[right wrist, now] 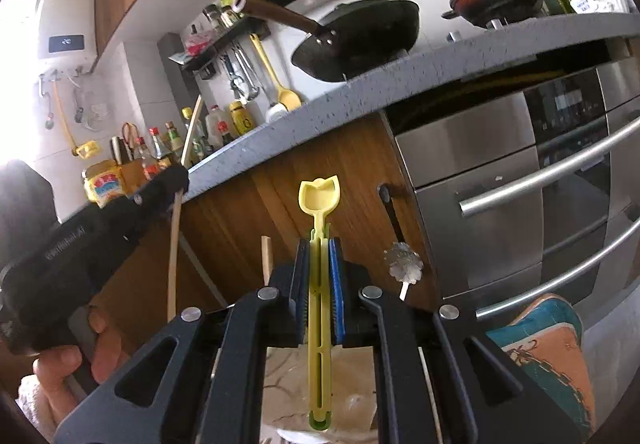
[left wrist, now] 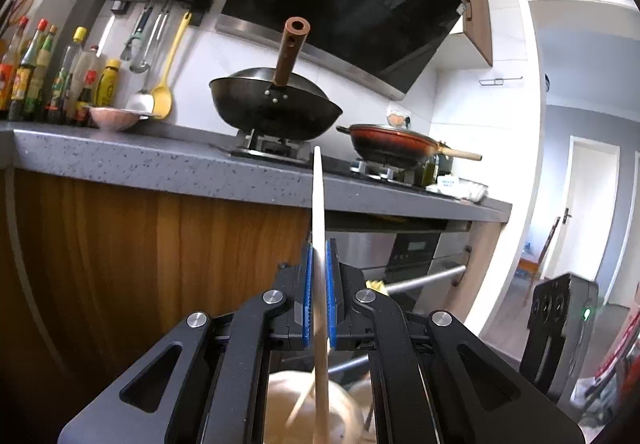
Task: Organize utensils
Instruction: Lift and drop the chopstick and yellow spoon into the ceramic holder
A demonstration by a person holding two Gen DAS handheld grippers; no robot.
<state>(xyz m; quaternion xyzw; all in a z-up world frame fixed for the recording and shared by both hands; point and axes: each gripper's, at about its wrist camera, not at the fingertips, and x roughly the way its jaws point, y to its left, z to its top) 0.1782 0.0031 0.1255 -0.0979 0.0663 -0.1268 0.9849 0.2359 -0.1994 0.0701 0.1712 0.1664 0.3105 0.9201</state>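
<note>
In the left wrist view, the left gripper (left wrist: 319, 264) pinches a chopstick (left wrist: 318, 204) between its blue pads (left wrist: 331, 284). The stick stands nearly upright, its pale upper end rising in front of the grey countertop (left wrist: 160, 168), its lower end running down, blurred, between the gripper's arms. Beyond it a black wok (left wrist: 276, 106) and a red pan (left wrist: 394, 144) sit on the stove. The right gripper's black body shows at the right edge.

In the right wrist view, the right gripper (right wrist: 319, 268) is pressed onto the handle of a yellow plastic spoon (right wrist: 319, 200), bowl upward, in front of the wooden cabinet door (right wrist: 248, 212). Just left of it a wooden stick end (right wrist: 266, 260) pokes up; to the right stands a flower-shaped metal utensil head (right wrist: 403, 264). At far left, the left gripper (right wrist: 178, 178) holds its chopstick (right wrist: 173, 256), and the person's hand (right wrist: 76, 364) grips the handle.
</note>
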